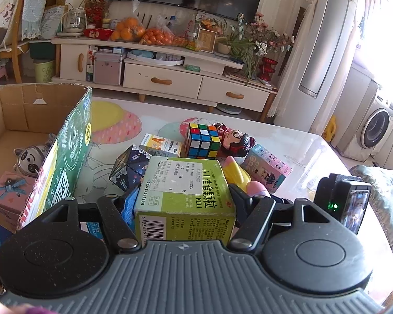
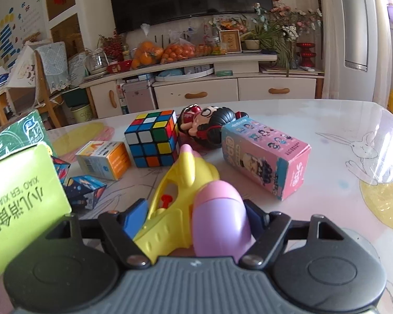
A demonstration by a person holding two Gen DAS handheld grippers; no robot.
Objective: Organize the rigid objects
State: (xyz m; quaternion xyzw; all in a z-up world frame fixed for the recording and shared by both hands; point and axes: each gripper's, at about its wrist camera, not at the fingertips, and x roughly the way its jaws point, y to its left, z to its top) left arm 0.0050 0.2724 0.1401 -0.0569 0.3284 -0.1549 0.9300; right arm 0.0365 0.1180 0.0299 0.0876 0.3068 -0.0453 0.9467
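My left gripper (image 1: 183, 198) is shut on a green medicine box (image 1: 183, 183), which fills the gap between its blue pads; the same box shows at the left edge of the right wrist view (image 2: 26, 191). My right gripper (image 2: 195, 213) is shut on a yellow toy water gun (image 2: 180, 178) with a pink-purple tank, its pads against the grip and the tank. Ahead on the table lie a Rubik's cube (image 2: 153, 140), a doll figure (image 2: 204, 125), a pink blind box (image 2: 264, 157), an orange-white medicine box (image 2: 102, 159) and a dark folding cube puzzle (image 2: 85, 189).
An open cardboard carton (image 1: 13, 110) stands at the left, holding a panda toy (image 1: 30, 159) and a pink box (image 1: 10, 191). The table (image 2: 353, 136) has a glossy printed cover and rounded far corners. Behind it are a TV cabinet (image 1: 170, 78) and a washing machine (image 1: 374, 130).
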